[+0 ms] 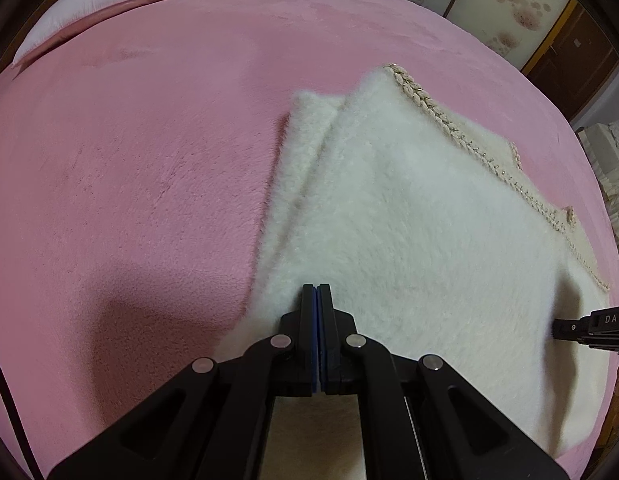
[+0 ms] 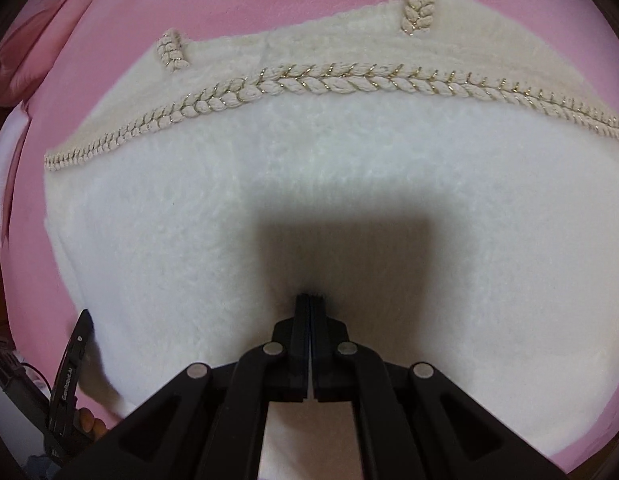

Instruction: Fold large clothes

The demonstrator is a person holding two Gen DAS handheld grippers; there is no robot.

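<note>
The fluffy white garment (image 1: 409, 216) lies on the pink plush bed cover (image 1: 129, 160), toward its right edge in the left wrist view, already folded: a second layer shows along its left side and the braided cord trim (image 2: 309, 80) runs along the far edge. At least one fold appears complete; final flattening or a further fold probably remains. The left gripper (image 1: 317, 289) has its jaws together, empty, tips at the near edge of the garment. The right gripper (image 2: 310, 297) is likewise closed on nothing, pointing down onto the pile. A white pillow (image 1: 89, 4) lies at the cover's far left corner; floral-patterned panels (image 1: 509, 0) stand beyond.
</note>
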